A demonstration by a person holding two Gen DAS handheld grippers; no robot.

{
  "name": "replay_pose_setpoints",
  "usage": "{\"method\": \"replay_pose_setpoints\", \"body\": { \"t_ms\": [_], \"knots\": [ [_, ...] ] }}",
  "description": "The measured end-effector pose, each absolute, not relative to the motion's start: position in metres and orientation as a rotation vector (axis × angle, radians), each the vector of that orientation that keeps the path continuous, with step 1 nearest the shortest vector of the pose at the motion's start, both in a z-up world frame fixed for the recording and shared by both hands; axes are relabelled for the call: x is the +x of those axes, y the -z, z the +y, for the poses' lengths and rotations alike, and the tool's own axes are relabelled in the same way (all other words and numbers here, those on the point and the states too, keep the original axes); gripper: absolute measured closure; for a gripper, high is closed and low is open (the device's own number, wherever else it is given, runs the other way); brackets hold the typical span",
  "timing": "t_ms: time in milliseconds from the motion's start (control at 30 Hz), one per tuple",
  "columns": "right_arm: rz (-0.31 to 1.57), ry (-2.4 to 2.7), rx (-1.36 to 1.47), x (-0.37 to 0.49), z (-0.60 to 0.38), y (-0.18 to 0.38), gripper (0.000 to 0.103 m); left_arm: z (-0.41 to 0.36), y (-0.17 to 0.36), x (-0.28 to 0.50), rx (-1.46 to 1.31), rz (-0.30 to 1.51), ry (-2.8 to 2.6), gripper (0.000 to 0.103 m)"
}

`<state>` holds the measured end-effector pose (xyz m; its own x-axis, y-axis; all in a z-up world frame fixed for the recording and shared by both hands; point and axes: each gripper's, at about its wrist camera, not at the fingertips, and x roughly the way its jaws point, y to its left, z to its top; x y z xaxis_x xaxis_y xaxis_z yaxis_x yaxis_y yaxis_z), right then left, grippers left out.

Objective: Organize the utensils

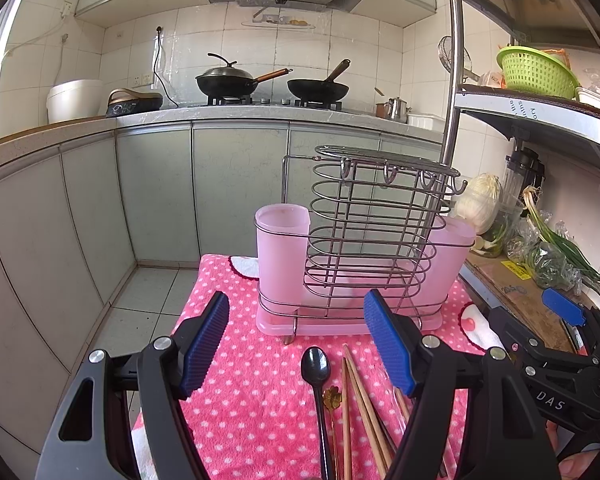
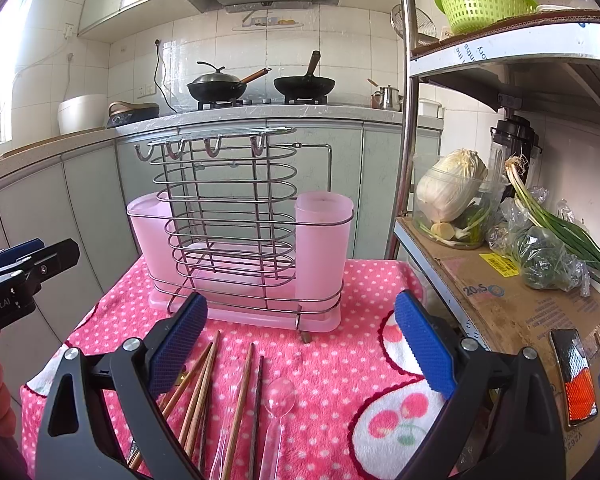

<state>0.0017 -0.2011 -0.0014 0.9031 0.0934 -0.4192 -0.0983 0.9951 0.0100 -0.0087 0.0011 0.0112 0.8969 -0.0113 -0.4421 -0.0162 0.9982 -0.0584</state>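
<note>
A wire utensil rack (image 1: 364, 240) with two pink plastic cups (image 1: 282, 256) stands on a pink dotted towel (image 1: 240, 392). In front of it lie a black spoon (image 1: 317, 368), a small gold spoon (image 1: 333, 396) and several wooden chopsticks (image 1: 360, 400). My left gripper (image 1: 300, 344) is open and empty above them. In the right wrist view the rack (image 2: 236, 224) is ahead, with chopsticks (image 2: 204, 384) and a clear plastic spoon (image 2: 278, 400) on the towel (image 2: 332, 356). My right gripper (image 2: 300, 344) is open and empty above them.
A metal shelf on the right holds a cardboard box (image 2: 512, 312), cabbage in a clear tub (image 2: 452, 196), spring onions (image 2: 556, 232) and a green basket (image 2: 480, 0). Cabinets and a stove with two woks (image 1: 268, 82) stand behind. The floor drops off left of the towel.
</note>
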Motion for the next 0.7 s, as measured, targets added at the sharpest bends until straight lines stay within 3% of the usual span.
{"method": "replay_pose_setpoints", "body": {
  "t_ms": [700],
  "knots": [
    [0.449,-0.096,-0.007,0.006,-0.202,0.003,0.008,0.005,-0.001,0.000,-0.065,0.495,-0.009,0.034]
  ]
}}
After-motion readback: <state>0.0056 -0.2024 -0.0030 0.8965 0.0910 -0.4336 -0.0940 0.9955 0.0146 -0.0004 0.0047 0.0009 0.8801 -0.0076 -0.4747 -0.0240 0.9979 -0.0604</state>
